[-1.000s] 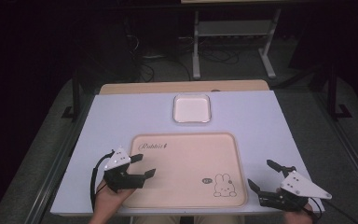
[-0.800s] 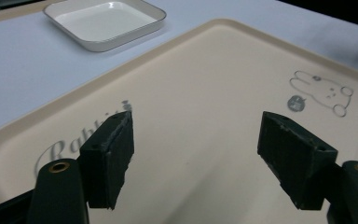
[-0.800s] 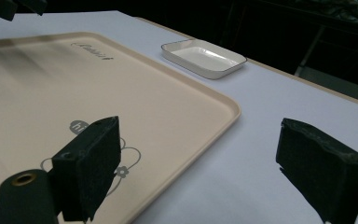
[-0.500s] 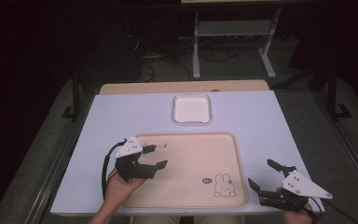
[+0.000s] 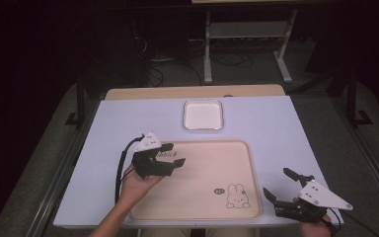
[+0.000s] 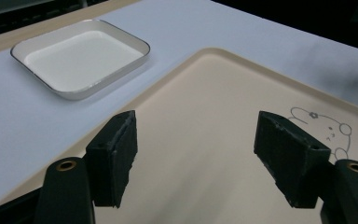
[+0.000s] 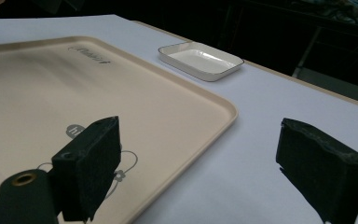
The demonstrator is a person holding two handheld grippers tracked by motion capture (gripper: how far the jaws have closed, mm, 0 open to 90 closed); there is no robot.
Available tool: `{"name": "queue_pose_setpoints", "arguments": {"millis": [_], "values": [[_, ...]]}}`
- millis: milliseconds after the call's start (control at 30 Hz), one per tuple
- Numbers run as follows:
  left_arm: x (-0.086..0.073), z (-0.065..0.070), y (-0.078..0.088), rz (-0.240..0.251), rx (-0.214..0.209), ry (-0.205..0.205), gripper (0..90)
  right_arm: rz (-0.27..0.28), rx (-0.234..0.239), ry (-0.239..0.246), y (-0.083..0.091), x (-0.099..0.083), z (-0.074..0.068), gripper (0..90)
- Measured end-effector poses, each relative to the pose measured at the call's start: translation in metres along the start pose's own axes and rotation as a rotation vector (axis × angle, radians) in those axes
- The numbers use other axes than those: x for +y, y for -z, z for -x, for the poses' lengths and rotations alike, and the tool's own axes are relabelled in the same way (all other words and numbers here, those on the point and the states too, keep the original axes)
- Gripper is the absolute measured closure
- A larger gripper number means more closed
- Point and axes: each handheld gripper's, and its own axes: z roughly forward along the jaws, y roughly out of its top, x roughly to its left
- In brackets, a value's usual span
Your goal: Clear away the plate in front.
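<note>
A beige tray [image 5: 202,173] with a rabbit drawing lies on the white table near the front edge. My left gripper [image 5: 175,154] hovers over the tray's left part, pointing right. Its jaws have just been closing a little but stand wide, with nothing between them. In the left gripper view the left gripper [image 6: 196,126] frames the bare tray [image 6: 205,93]. My right gripper [image 5: 276,181] rests open by the tray's front right corner. The right gripper view has the right gripper [image 7: 198,135] straddling the tray's [image 7: 51,84] rim, nothing between the pads.
A small white square dish [image 5: 203,114] sits just beyond the tray's far edge, also seen as the dish [image 6: 79,60] and the dish [image 7: 200,58]. A metal stand [image 5: 246,44] and cables are on the dark floor behind the table.
My left gripper has moved from the tray's left edge forward and right, over the tray, and lifted slightly. The right gripper has stayed put.
</note>
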Motion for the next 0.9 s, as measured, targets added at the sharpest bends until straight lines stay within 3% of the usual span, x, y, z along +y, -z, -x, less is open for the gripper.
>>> {"name": "queue_pose_setpoints", "arguments": {"millis": [233,467,533,900], "values": [[0.014,-0.012,-0.013,-0.036,-0.006,0.042,31.9,0.000,0.002,-0.001,0.000,0.000,0.000,13.0],[0.031,-0.027,-0.025,-0.072,0.014,0.054,33.4,0.002,0.002,-0.002,0.000,0.000,0.001,13.0],[0.037,-0.035,-0.032,-0.082,0.012,0.077,33.7,0.000,0.001,-0.004,-0.001,-0.001,0.001,13.0],[0.068,-0.056,-0.065,-0.108,0.049,0.079,35.1,0.003,0.001,-0.004,0.000,-0.001,0.001,13.0]]}}
